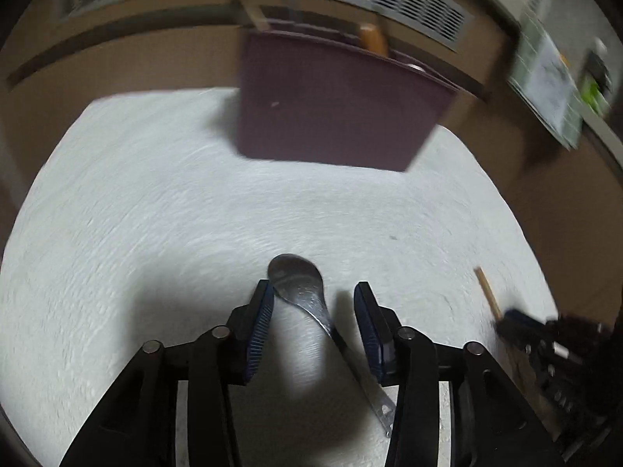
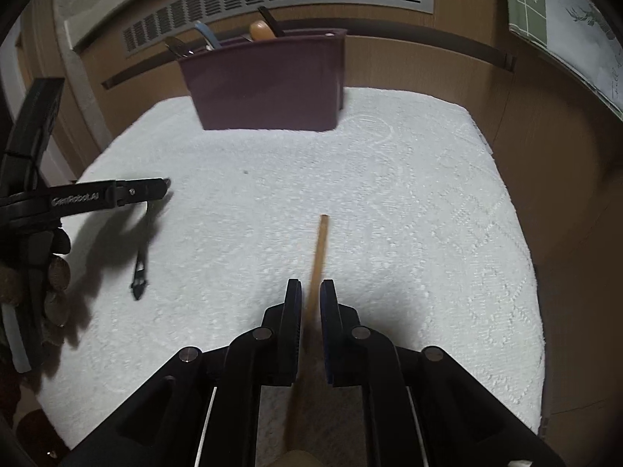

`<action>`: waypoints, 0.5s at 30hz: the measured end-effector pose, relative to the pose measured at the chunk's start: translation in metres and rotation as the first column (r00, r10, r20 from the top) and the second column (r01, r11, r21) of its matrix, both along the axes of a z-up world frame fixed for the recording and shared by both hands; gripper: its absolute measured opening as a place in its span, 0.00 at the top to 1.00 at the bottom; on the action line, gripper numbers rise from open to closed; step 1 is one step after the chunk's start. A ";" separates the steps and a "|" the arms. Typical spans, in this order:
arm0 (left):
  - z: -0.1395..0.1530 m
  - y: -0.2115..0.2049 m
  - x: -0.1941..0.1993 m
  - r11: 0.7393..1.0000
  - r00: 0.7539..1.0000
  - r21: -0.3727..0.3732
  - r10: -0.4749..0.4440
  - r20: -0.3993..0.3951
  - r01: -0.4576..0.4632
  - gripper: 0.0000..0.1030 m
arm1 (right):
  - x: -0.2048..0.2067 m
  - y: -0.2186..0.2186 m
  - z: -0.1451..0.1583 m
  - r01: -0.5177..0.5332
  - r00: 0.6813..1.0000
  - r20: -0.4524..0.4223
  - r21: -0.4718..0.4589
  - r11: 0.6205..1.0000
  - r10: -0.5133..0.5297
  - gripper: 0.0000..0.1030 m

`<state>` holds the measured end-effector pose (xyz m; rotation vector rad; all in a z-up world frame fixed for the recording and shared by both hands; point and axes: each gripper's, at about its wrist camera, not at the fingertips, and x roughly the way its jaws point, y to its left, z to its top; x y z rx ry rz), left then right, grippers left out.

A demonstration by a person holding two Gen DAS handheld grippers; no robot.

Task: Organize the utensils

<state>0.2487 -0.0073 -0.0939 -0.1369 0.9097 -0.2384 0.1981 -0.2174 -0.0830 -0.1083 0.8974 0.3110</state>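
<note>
A: On the white textured towel (image 1: pixel 155 214), what lies between the left gripper (image 1: pixel 313 325)'s wide fingers?
B: A shiny metal spoon (image 1: pixel 298 282), bowl forward, unpressed.
A: And the right gripper (image 2: pixel 310 325)?
B: Narrow jaws around a slim wooden stick (image 2: pixel 320 249); whether they pinch it I cannot tell. The dark purple plastic utensil bin (image 2: pixel 268 85) stands behind.

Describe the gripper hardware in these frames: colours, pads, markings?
Both the left gripper and right gripper are black plastic linkages with round silver pivot pins. The finger pads are blue and ribbed. White "GenRobot.AI" lettering runs along the left gripper's side. No cables or sleeves visible.
</note>
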 end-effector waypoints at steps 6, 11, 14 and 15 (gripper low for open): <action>0.001 -0.003 -0.003 1.000 1.000 -0.004 -0.011 -0.012 0.011 0.56 | 0.018 0.012 -0.003 -0.022 1.000 -0.012 -0.029 0.999 0.022 0.84; 0.003 -0.005 -0.001 0.999 0.999 -0.004 0.041 -0.032 -0.041 0.56 | 0.021 0.023 -0.004 -0.051 0.999 0.016 -0.061 0.997 0.052 0.94; 0.002 -0.012 0.014 0.997 0.996 0.024 0.075 -0.043 -0.074 0.56 | 0.019 0.019 -0.002 -0.047 0.999 0.024 -0.034 0.998 0.048 0.94; 0.001 -0.014 0.020 0.996 0.995 0.033 0.088 -0.049 -0.086 0.56 | 0.017 0.017 -0.001 -0.044 0.999 0.028 -0.029 0.999 0.044 0.94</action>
